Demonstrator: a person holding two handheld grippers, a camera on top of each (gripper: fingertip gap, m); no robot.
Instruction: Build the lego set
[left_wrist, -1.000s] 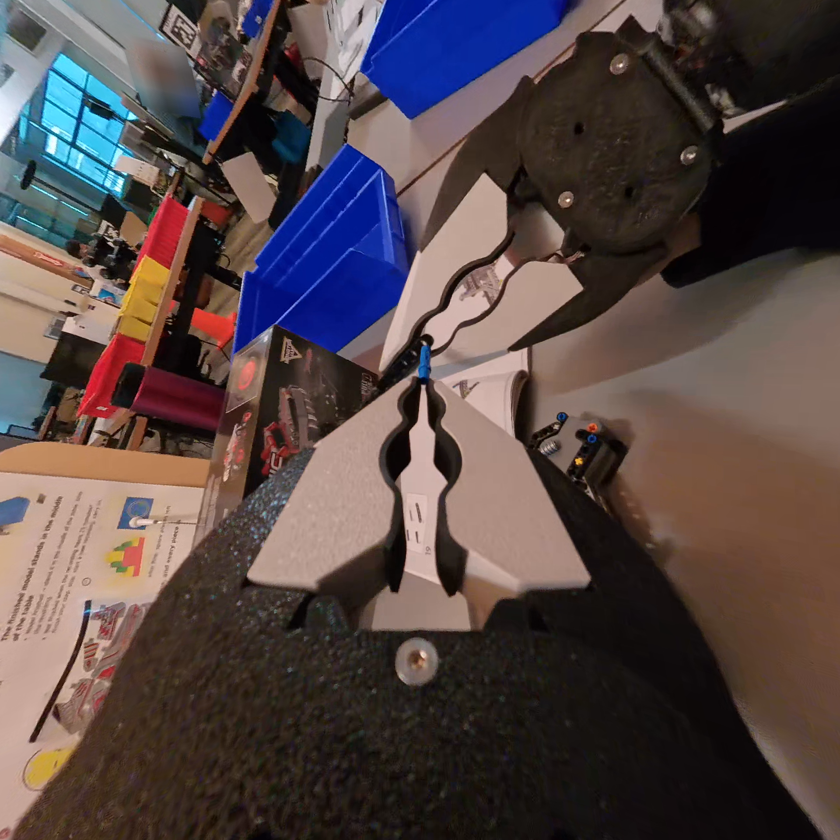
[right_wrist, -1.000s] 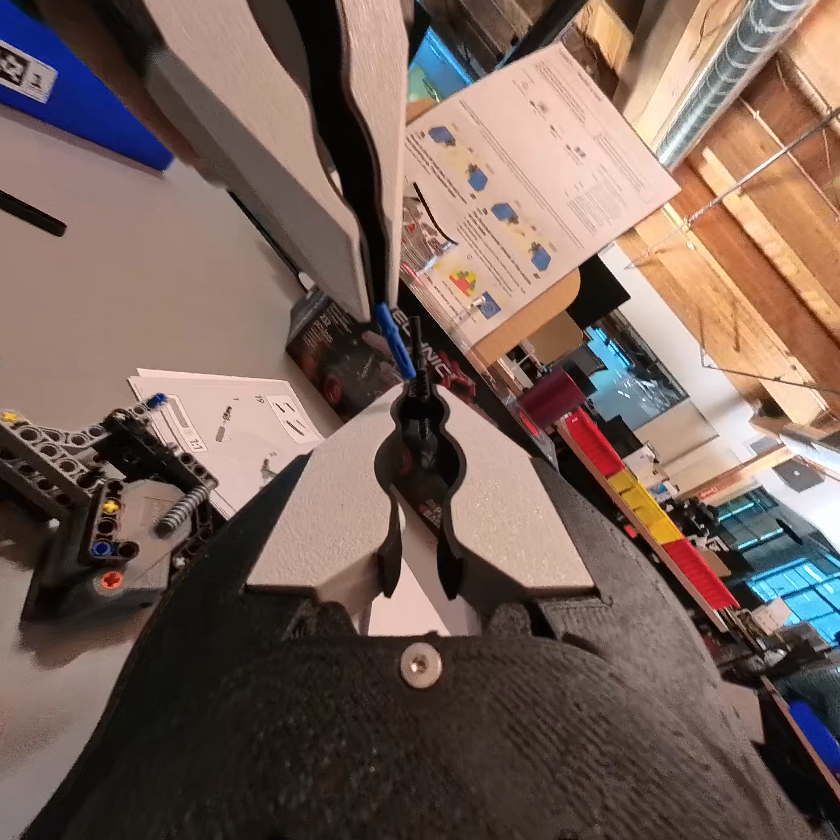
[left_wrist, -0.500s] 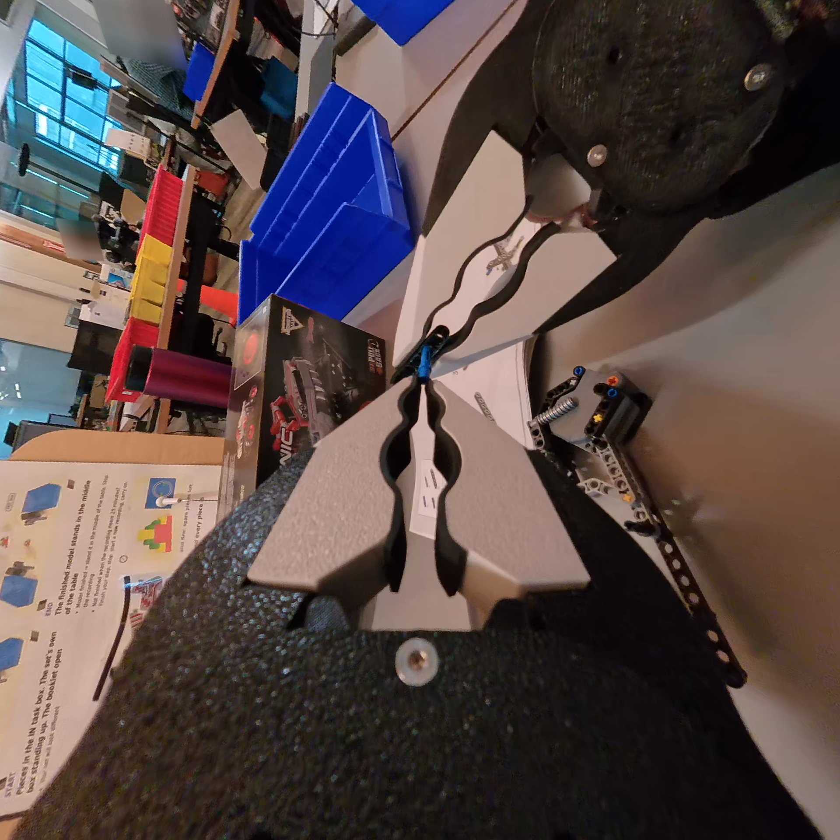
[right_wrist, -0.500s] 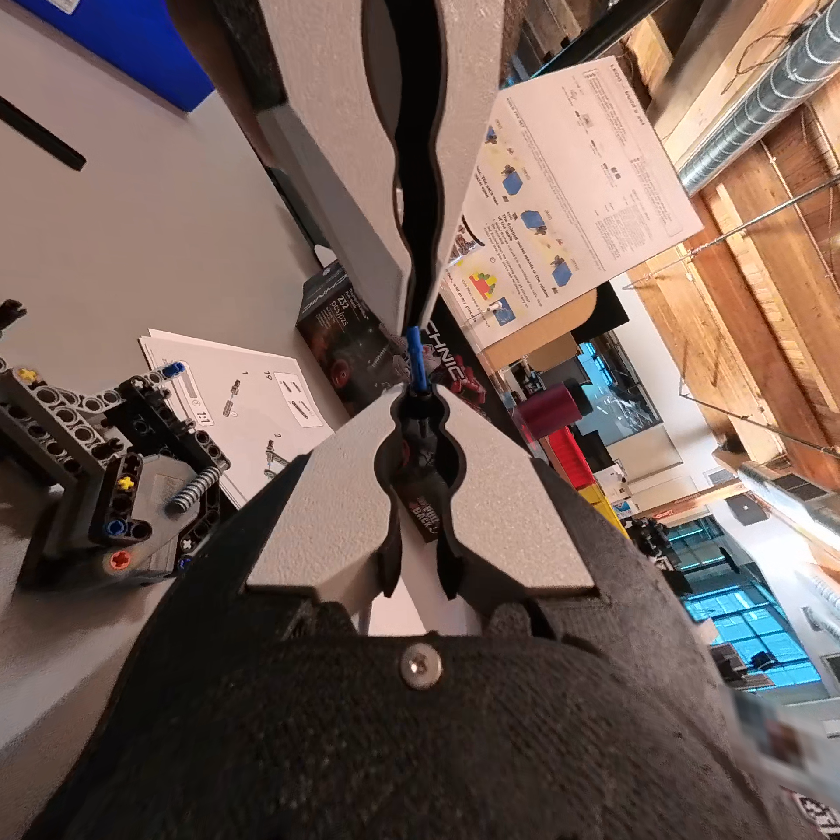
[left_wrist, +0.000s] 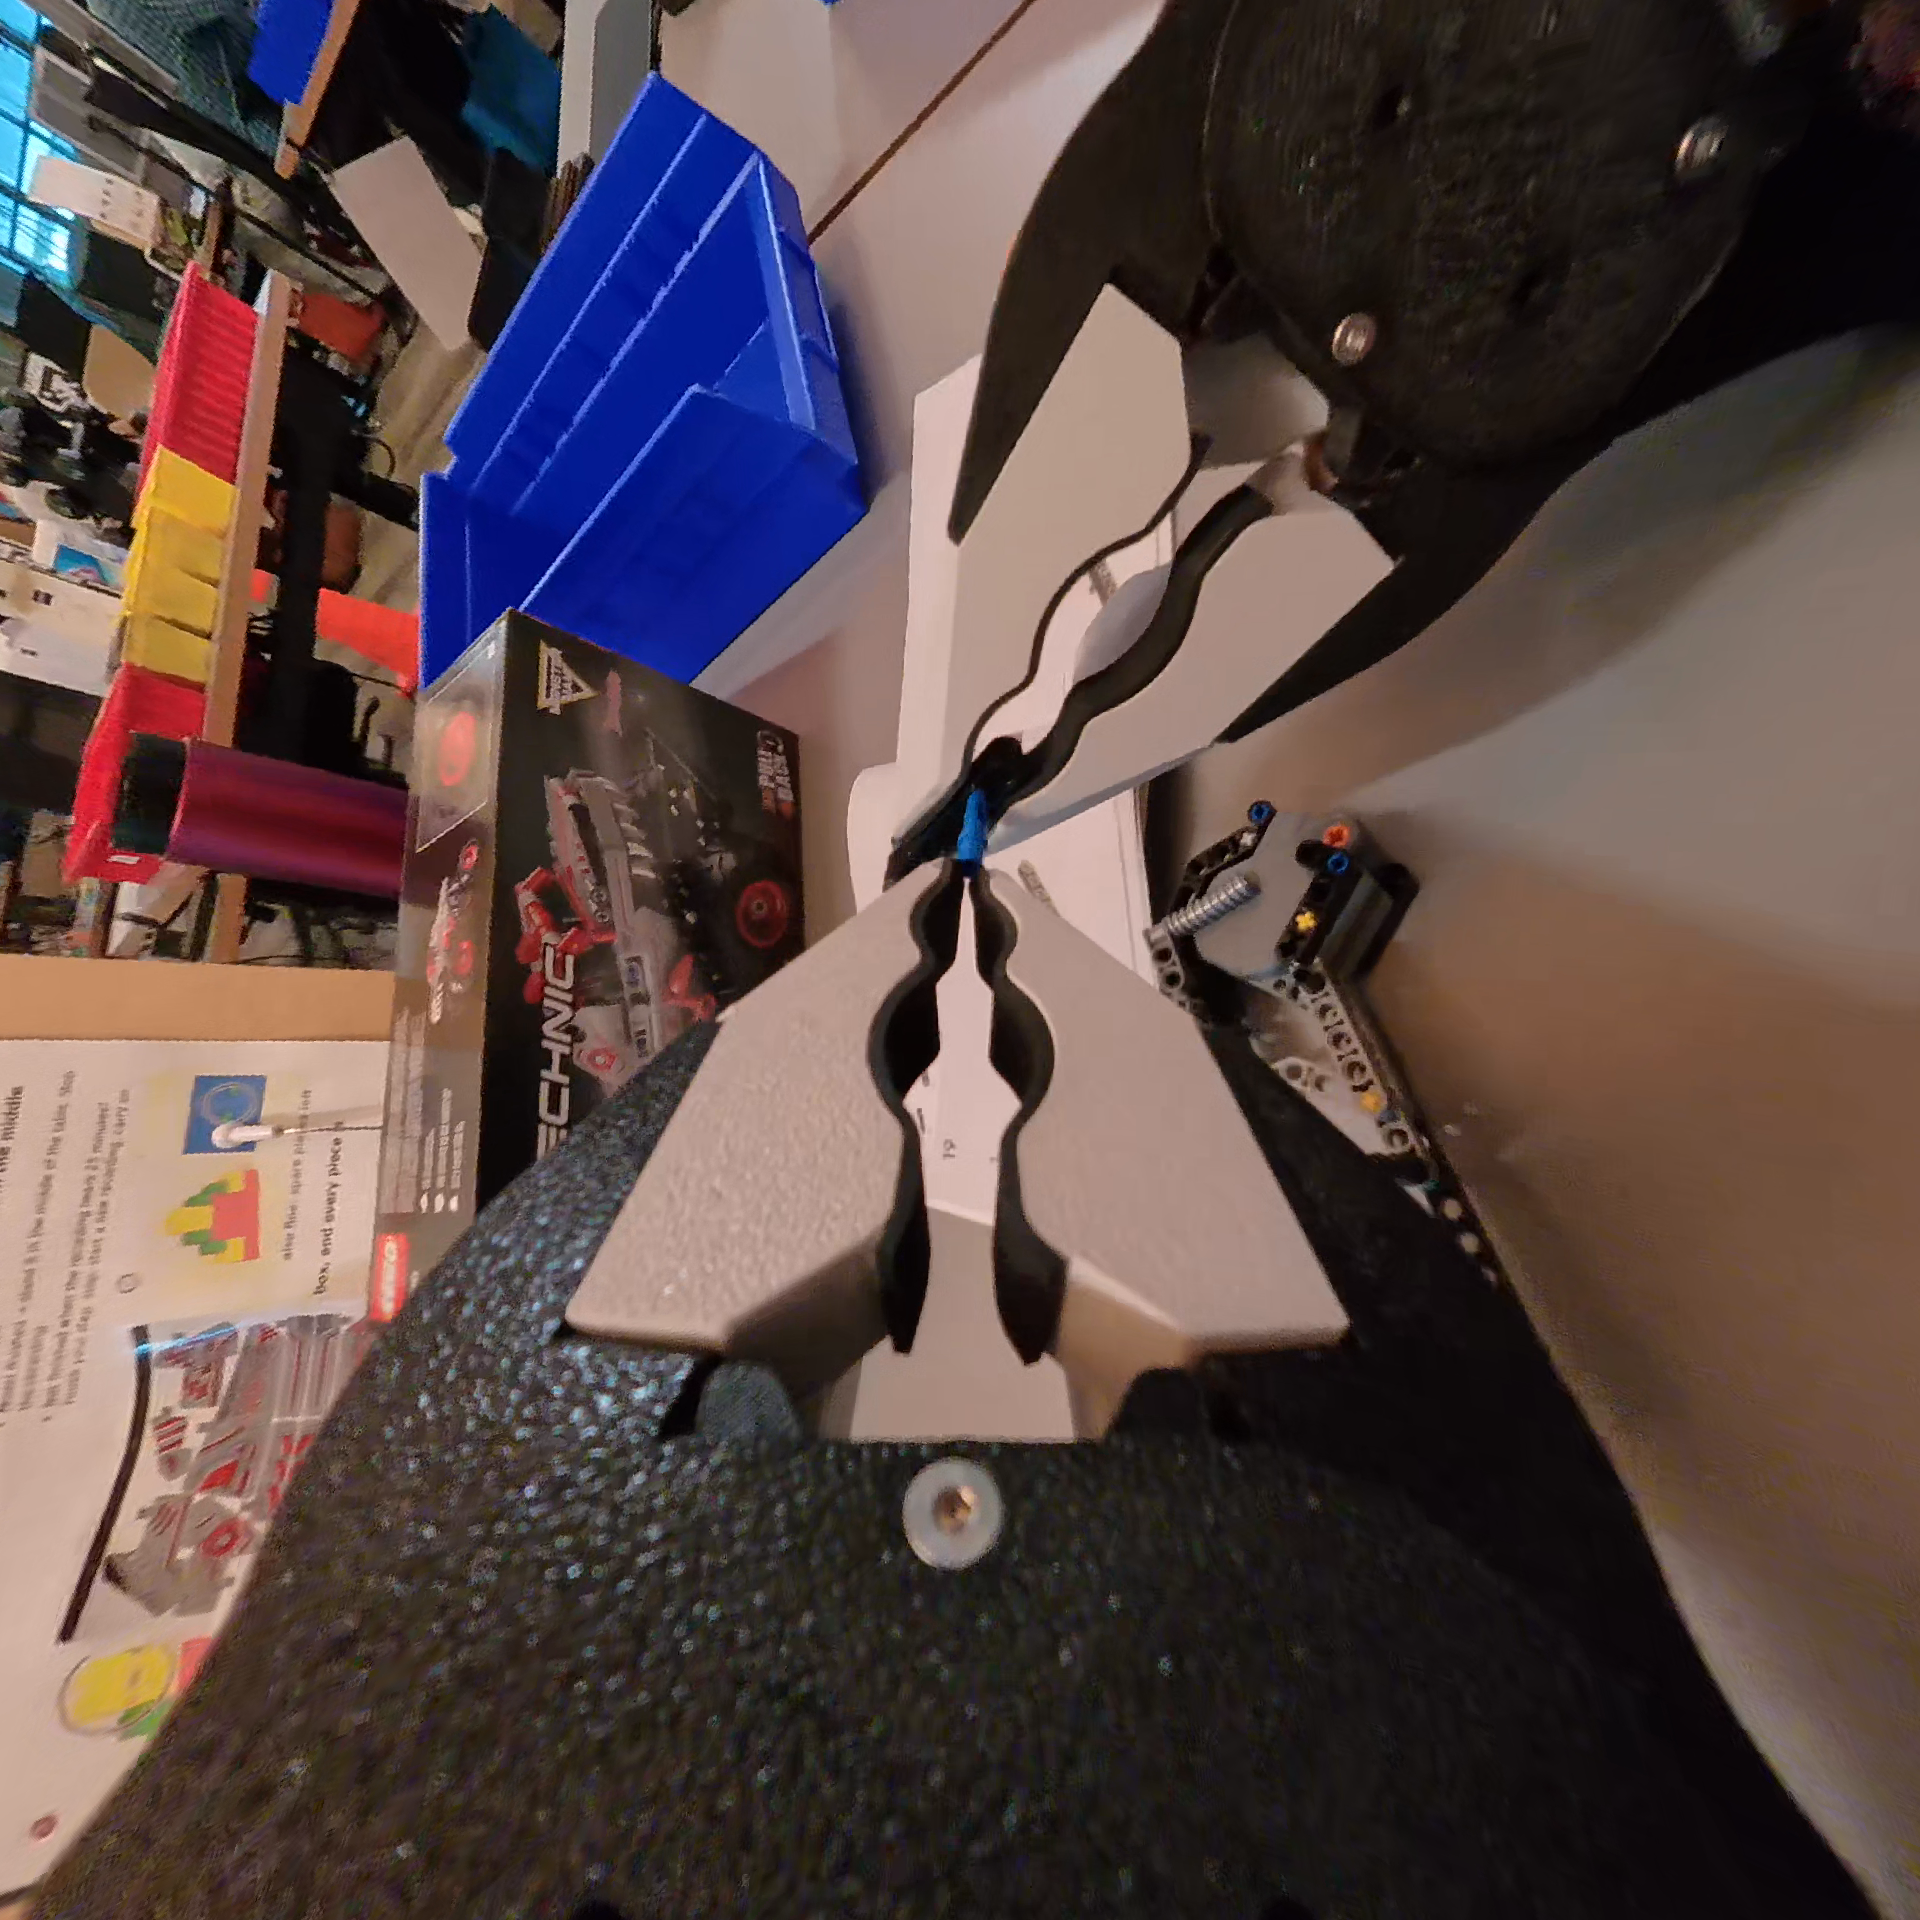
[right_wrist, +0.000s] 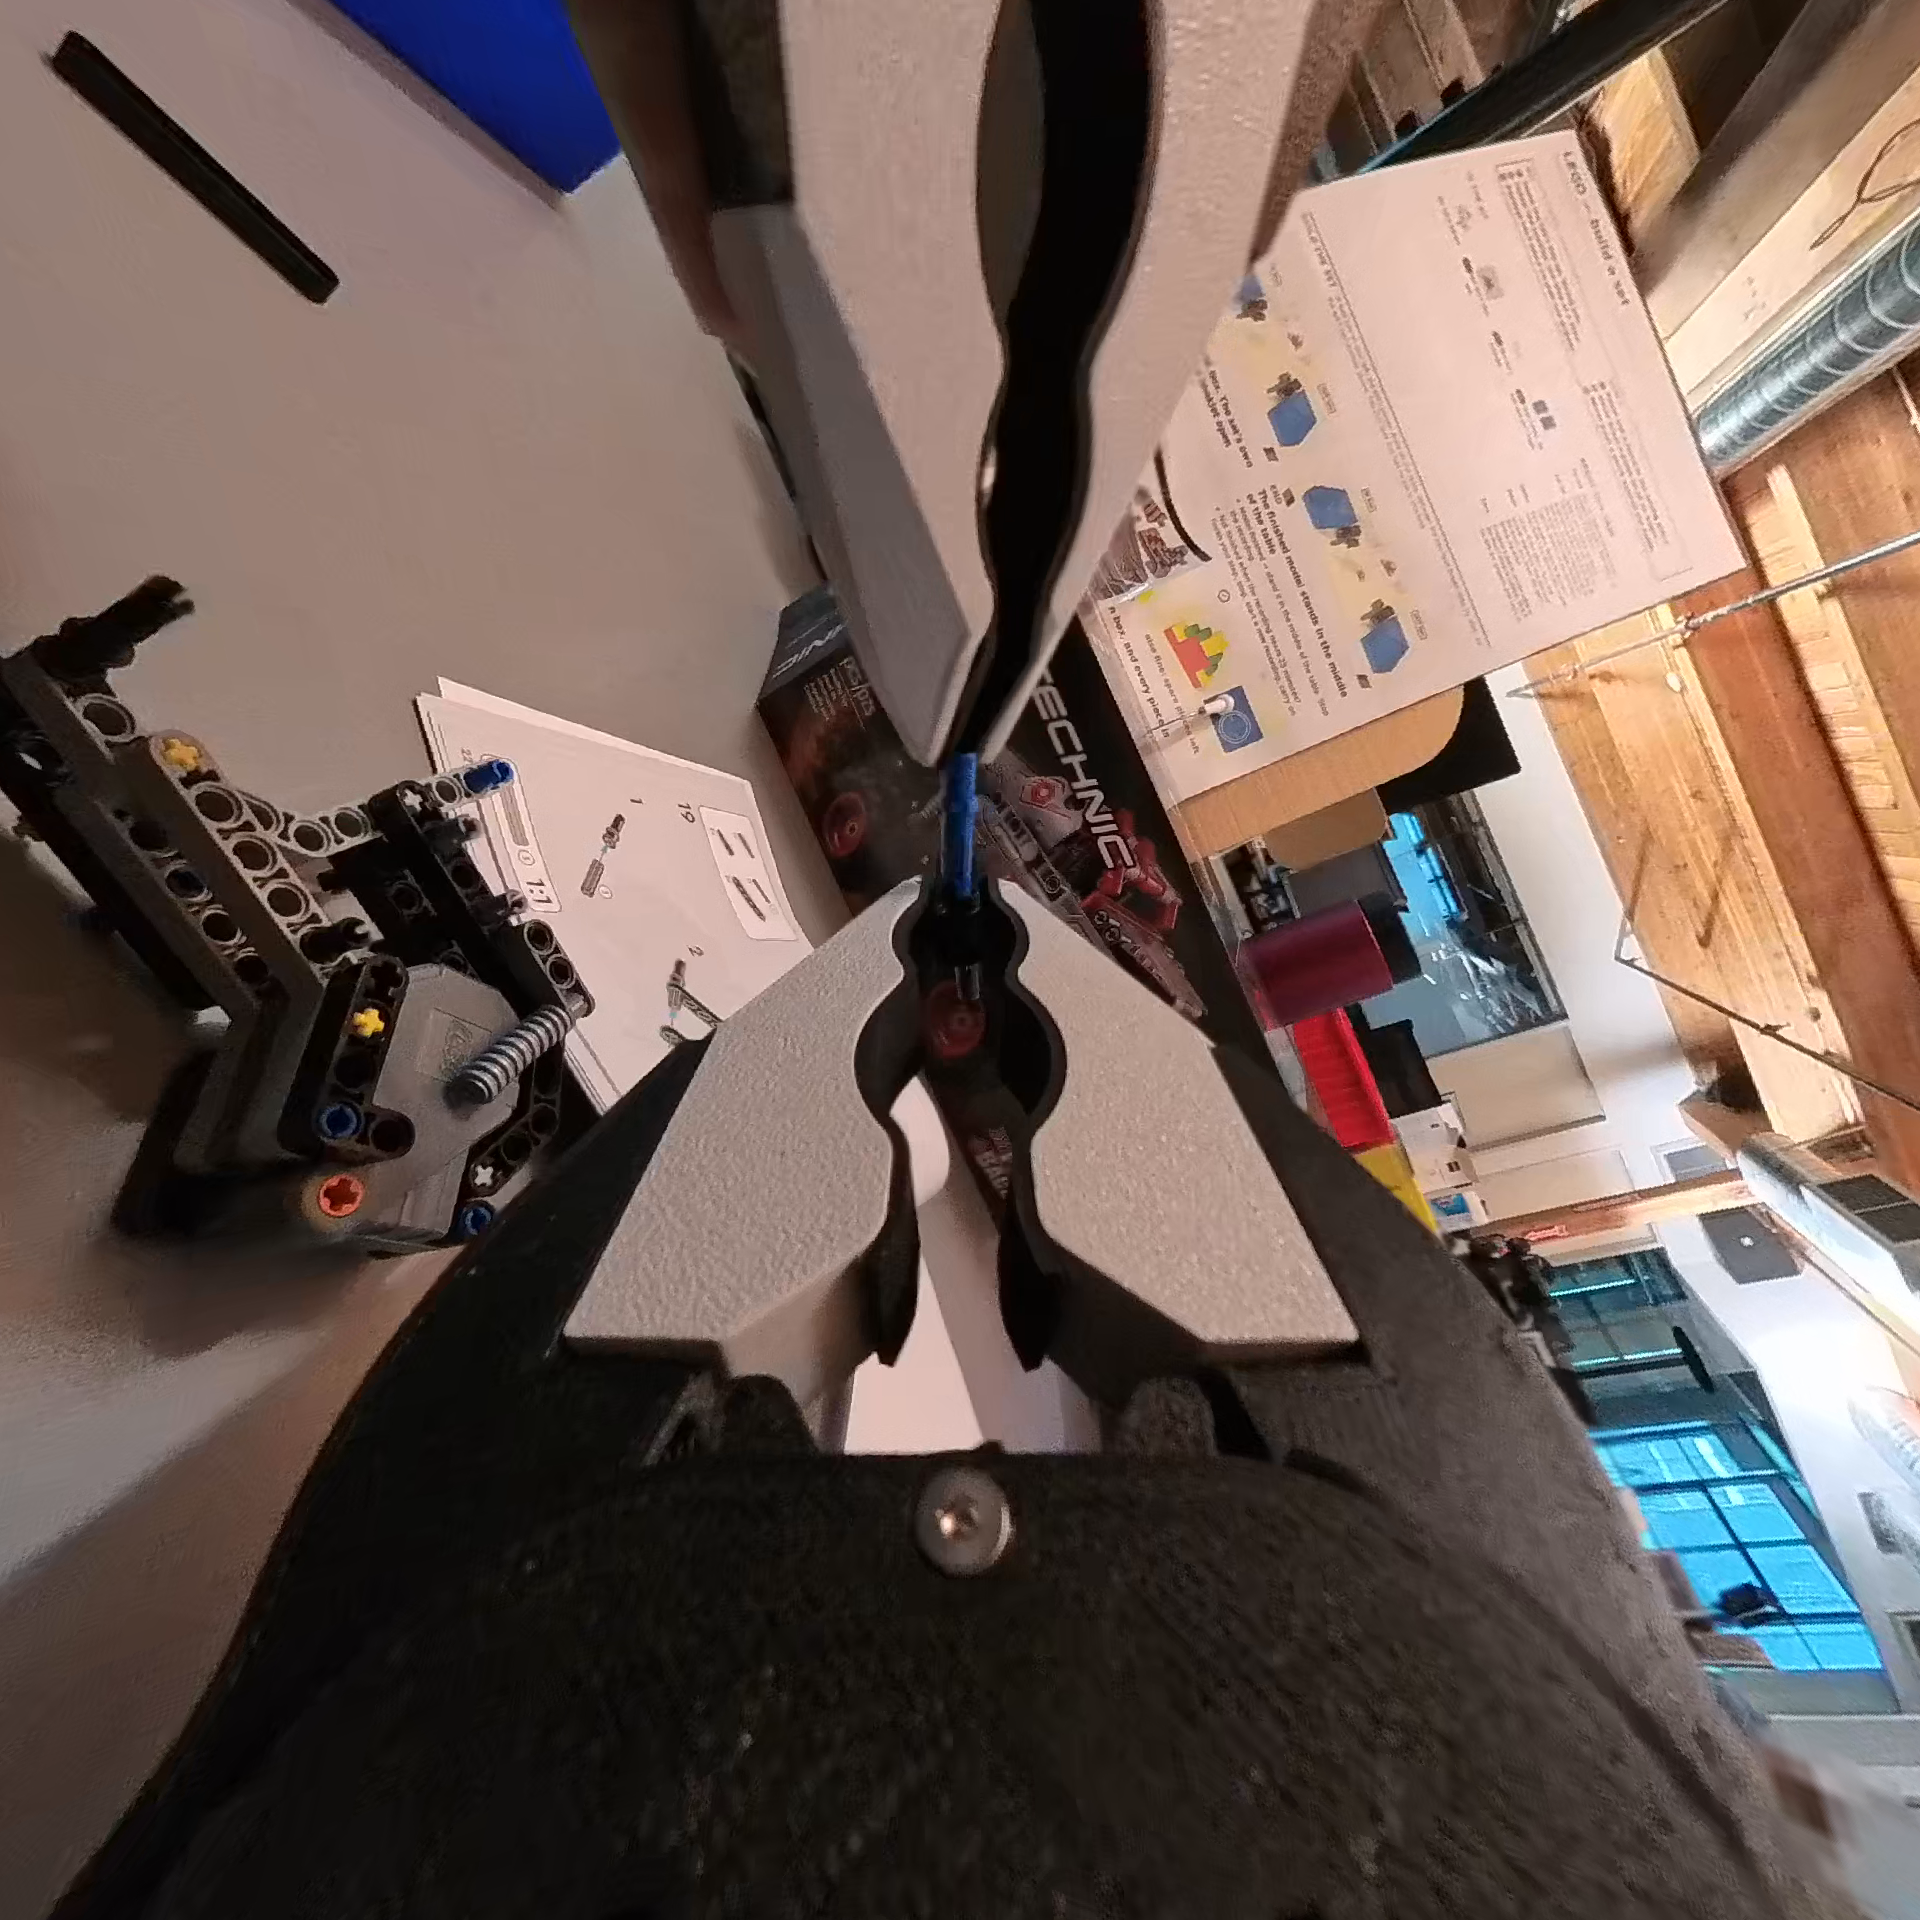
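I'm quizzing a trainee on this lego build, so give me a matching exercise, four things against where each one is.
Things:
1. blue pin
2. half-built model
3. instruction booklet
4. set box

Places:
A. lying open on the table
B. standing upright beyond the booklet
C. between the tips of both pairs of fingers
D. on the table beside the booklet

Pairs: 1-C, 2-D, 3-A, 4-B

Blue pin is disappearing at both ends into pinched fingertips, its full length hidden. Half-built model is running off the left edge, edges blurring. Black strip is lying too far off to identify.
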